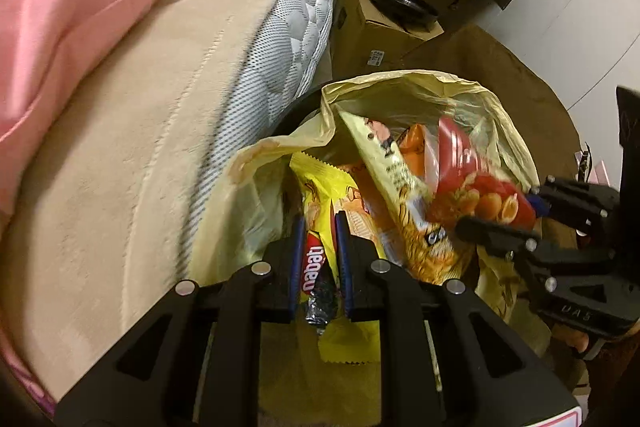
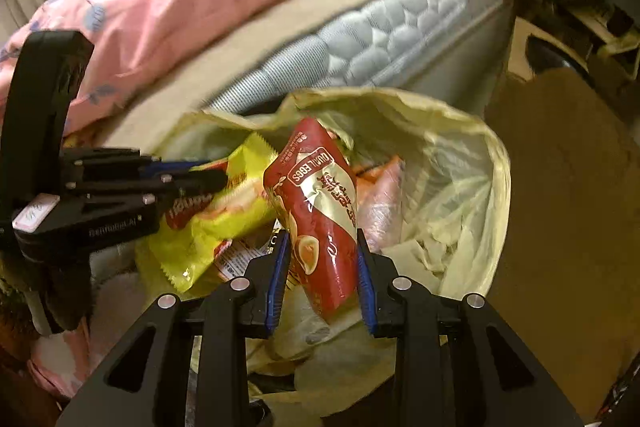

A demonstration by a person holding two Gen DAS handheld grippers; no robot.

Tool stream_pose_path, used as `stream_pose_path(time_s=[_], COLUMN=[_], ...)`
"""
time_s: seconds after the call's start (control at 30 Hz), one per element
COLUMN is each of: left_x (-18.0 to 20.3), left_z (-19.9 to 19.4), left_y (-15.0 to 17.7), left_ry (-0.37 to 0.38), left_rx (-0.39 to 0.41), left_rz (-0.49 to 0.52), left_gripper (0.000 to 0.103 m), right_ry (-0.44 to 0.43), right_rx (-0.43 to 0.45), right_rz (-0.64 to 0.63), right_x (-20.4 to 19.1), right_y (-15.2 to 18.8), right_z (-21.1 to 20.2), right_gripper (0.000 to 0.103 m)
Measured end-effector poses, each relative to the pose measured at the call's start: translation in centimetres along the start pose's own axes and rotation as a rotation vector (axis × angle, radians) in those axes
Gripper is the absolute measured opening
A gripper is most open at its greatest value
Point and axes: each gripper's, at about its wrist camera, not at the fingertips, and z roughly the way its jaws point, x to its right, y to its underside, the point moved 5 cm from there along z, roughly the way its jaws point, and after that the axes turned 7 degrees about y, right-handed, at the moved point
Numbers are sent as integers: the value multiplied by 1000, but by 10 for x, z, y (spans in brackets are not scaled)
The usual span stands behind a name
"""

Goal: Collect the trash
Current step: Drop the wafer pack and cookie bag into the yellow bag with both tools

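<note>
Left gripper jaws pinching yellow wrapper, right gripper jaws pinching red quail-egg pouch, both over trash bag.

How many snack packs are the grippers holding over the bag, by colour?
Yellow wafer wrapper, in left gripper: 1
Red quail-egg pouch, in right gripper: 1
Total held: 2
Both are above the open yellowish trash bag, which already holds more wrappers; those are too jumbled to count.
</note>
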Motion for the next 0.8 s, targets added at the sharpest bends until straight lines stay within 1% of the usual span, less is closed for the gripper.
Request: stream_pose_path(time_s=[0.1, 0.23, 0.27, 0.3, 0.37, 0.43, 0.5, 0.6, 0.8], left_x=[2, 2, 2, 1, -4, -8, -11, -11, 6], left_z=[6, 2, -1, -5, -16, -26, -36, -51, -93], left_y=[-2, -2, -2, -2, -1, 1, 4, 2, -1], left_ry=[-4, -9, -2, 7, 18, 17, 16, 26, 4], left_rx=[0, 20, 30, 42, 80, 120, 150, 184, 277], left_rz=[9, 14, 5, -5, -33, -52, -65, -85, -74], left_gripper=[14, 15, 18, 25, 33, 35, 39, 40, 42], right_ry=[5, 22, 27, 31, 28, 36, 52, 80, 126], right_rx=[-9, -5, -6, -7, 3, 23, 44, 79, 189], right_rz=[2, -13, -15, -13, 3, 9, 12, 36, 99], right_x=[4, 1, 0, 0, -1, -1, 0, 4, 21], right_y=[5, 8, 8, 9, 8, 7, 7, 6, 9], right_z=[5, 6, 6, 5, 2, -4, -10, -27, -82], right_gripper=[29, 29, 29, 30, 37, 49, 58, 58, 58])
